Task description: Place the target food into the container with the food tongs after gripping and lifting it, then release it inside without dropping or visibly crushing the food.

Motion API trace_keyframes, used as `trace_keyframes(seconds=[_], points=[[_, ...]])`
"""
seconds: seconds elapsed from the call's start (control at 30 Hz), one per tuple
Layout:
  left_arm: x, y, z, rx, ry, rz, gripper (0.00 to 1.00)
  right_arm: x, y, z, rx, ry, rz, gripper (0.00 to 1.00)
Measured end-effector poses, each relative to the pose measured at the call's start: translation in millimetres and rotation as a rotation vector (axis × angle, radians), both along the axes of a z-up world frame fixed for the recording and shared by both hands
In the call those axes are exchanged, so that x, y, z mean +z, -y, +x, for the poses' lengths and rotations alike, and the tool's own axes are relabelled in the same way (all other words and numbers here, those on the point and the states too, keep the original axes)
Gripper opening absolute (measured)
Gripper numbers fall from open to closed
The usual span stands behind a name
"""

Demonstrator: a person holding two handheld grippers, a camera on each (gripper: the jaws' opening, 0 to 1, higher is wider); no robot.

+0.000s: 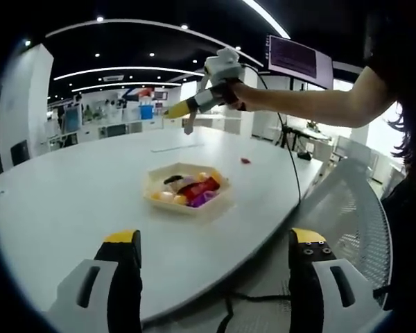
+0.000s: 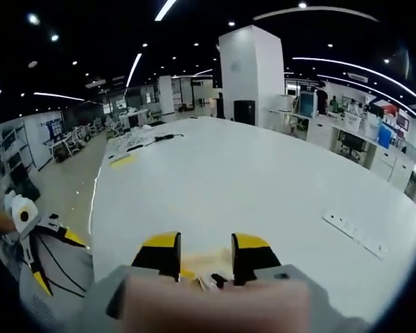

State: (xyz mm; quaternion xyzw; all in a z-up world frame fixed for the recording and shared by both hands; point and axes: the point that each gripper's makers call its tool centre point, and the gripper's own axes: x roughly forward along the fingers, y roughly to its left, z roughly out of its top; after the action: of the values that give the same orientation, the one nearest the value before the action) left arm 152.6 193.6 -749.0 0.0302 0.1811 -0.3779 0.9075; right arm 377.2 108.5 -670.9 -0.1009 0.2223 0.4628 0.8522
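Note:
A shallow cream tray holding several bright food pieces sits in the middle of the white table. My left gripper stands open at the table's near edge, with nothing between its jaws. A person's hand holds my right gripper above and beyond the tray, and grey food tongs hang from it. In the right gripper view my right gripper has its jaws close together on small metal parts, with a cream patch showing between them. The left gripper shows at the left edge there.
A small red piece lies on the table beyond the tray. A cable drops over the right edge by a mesh chair. A power strip lies on the table; cables and a yellow sheet are at its far end.

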Motion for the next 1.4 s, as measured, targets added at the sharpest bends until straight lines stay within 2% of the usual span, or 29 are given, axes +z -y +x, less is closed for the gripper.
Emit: trace_keyframes(seconds=[0.27, 0.37, 0.73, 1.0, 1.13, 1.4], points=[[-0.4, 0, 0.1, 0.003, -0.005, 0.000, 0.86, -9.6, 35, 0, -0.053, -0.013, -0.013, 0.28], [-0.3, 0, 0.1, 0.003, -0.006, -0.002, 0.86, -20.2, 53, 0, -0.078, -0.017, -0.052, 0.28], [-0.6, -2, 0.7, 0.012, -0.009, -0.001, 0.89, -42.4, 92, -8, -0.159, -0.048, -0.043, 0.28], [-1.2, -2, 0.9, 0.014, -0.012, 0.001, 0.90, -68.7, 105, -13, -0.211, -0.089, -0.031, 0.28], [-1.5, -2, 0.9, 0.017, -0.015, 0.002, 0.90, -89.2, 112, -16, -0.242, -0.121, -0.038, 0.29], [-1.9, -2, 0.5, 0.017, -0.021, 0.003, 0.90, -114.3, 116, -19, -0.284, -0.134, -0.036, 0.29]])
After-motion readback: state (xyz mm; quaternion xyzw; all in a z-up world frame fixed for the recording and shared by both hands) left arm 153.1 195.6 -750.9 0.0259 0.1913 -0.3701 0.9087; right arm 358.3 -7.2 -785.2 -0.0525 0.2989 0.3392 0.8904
